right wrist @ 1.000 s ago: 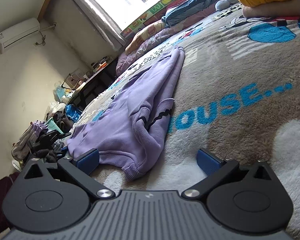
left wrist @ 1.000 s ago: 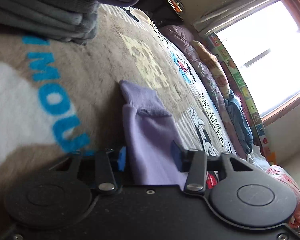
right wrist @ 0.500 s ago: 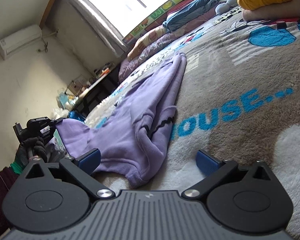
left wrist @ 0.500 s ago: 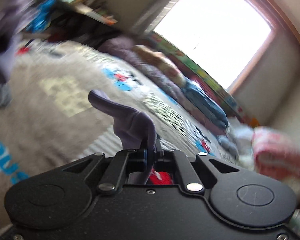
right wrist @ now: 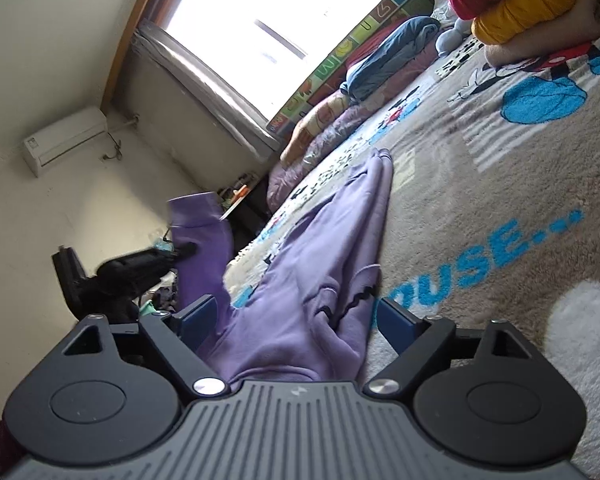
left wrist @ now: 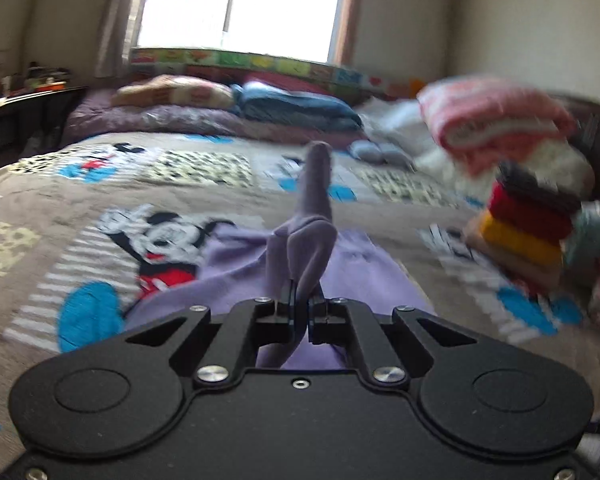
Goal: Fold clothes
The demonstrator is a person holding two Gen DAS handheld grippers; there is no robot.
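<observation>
A lilac sweatshirt [right wrist: 320,280] lies stretched out on the Mickey Mouse blanket [right wrist: 500,184]. My left gripper [left wrist: 301,307] is shut on one of its sleeves [left wrist: 312,236] and holds it lifted above the body of the garment [left wrist: 364,272]. In the right wrist view the raised sleeve [right wrist: 200,240] hangs from the left gripper [right wrist: 140,268] at the left. My right gripper [right wrist: 296,320] is open, its jaws on either side of the sweatshirt's near hem, low over the blanket.
Folded clothes in red, yellow and tan are stacked at the right [left wrist: 528,236] [right wrist: 532,12]. A pink folded blanket [left wrist: 496,128] lies behind them. Pillows and bedding [left wrist: 228,108] line the far edge under the window. A dark desk [left wrist: 16,112] stands at the left.
My left gripper has shut on the sleeve and lifted it up off the blanket, swinging round toward the window. My right gripper has moved forward so that the hem lies between its open jaws.
</observation>
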